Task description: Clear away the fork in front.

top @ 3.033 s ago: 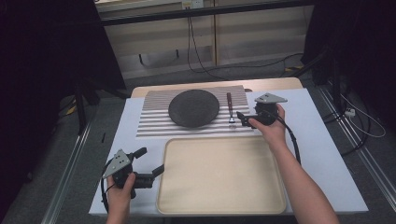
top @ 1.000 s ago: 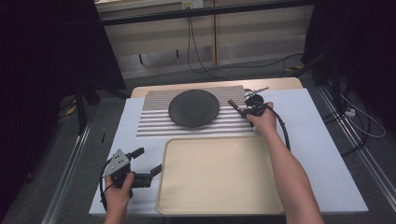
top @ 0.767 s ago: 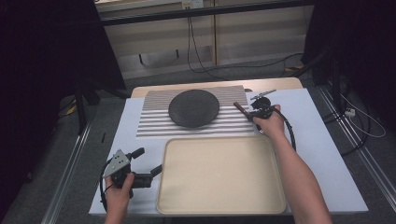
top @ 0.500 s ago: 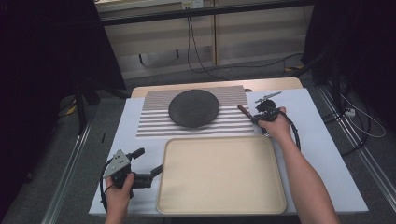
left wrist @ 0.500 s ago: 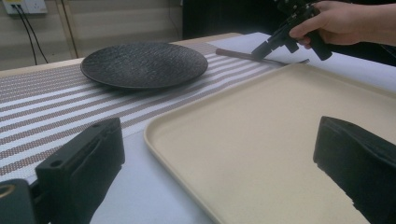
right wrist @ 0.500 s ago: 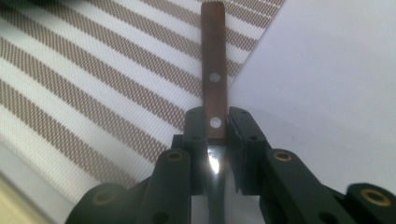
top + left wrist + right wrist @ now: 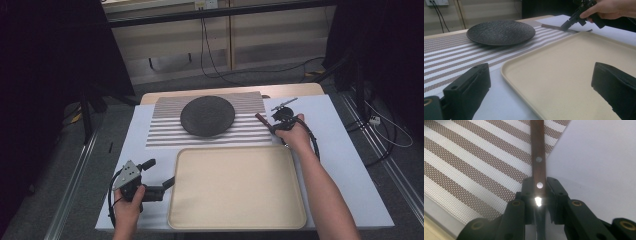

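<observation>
High view: a person works at a white table (image 7: 345, 150) with a two-jaw tool in each hand. The right gripper (image 7: 273, 125) is clenched on a wooden-handled utensil (image 7: 263, 120), a knife by the look of its riveted handle (the metal end is hidden under the gripper body). The utensil lies at the right edge of the striped placemat (image 7: 165, 131), its handle pointing toward the dark round plate (image 7: 207, 116), which sits on the mat well apart from it. The beige tray (image 7: 237, 187) occupies the near part of the table, just in front of the mat.

Right gripper view: both pads press against the sides of the handle (image 7: 537, 157) where the wood meets the metal; two rivets show along the wood, and the handle crosses the mat's edge (image 7: 486, 165) onto bare table (image 7: 599, 170).

Left gripper view: the left gripper (image 7: 541, 92) stands released, its jaws wide apart with nothing between the pads; they straddle the near left corner of the tray (image 7: 564, 72) without touching it. Beyond the tray, the plate (image 7: 501, 32) rests flat on the mat, and the other hand's gripper (image 7: 567, 23) meets the utensil (image 7: 550, 26) at the far corner.

In the high view the left gripper (image 7: 167, 184) lies at the tray's left rim, near the table's front edge.
</observation>
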A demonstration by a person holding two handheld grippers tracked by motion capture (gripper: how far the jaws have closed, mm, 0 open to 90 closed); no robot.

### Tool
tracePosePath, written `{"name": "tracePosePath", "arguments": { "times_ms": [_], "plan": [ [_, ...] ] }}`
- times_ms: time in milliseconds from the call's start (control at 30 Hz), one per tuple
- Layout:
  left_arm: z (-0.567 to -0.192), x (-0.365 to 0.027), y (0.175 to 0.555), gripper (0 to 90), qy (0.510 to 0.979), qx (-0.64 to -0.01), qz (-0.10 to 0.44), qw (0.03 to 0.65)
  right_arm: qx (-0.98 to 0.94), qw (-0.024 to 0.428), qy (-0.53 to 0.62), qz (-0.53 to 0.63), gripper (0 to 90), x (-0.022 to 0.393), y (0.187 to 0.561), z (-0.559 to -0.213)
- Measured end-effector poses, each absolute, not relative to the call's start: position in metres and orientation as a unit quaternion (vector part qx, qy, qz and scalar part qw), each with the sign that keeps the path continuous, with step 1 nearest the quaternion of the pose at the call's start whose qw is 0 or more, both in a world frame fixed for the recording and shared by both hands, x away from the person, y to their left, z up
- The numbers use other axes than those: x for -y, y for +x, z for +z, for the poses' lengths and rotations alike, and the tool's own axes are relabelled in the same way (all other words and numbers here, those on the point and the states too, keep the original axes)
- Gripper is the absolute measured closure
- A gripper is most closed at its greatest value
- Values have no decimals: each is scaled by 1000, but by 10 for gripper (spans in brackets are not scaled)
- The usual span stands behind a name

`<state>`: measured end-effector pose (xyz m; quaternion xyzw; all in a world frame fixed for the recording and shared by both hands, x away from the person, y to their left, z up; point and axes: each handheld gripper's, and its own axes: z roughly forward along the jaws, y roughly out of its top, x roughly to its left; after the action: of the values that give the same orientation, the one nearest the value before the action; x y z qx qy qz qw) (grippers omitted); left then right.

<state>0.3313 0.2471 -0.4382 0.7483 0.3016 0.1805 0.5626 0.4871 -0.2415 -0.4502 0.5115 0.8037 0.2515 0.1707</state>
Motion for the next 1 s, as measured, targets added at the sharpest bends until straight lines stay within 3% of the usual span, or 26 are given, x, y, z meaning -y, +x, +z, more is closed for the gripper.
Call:
{"name": "tracePosePath", "arguments": {
  "times_ms": [200, 1000],
  "plan": [
    [-438, -246, 332, 24, 747, -302, 181, 563, -785, 150, 531, 282, 778, 250, 486, -454],
    [-438, -248, 332, 24, 746, -304, 185, 563, -796, 155, 517, 274, 786, 248, 488, -448]
  ]
}}
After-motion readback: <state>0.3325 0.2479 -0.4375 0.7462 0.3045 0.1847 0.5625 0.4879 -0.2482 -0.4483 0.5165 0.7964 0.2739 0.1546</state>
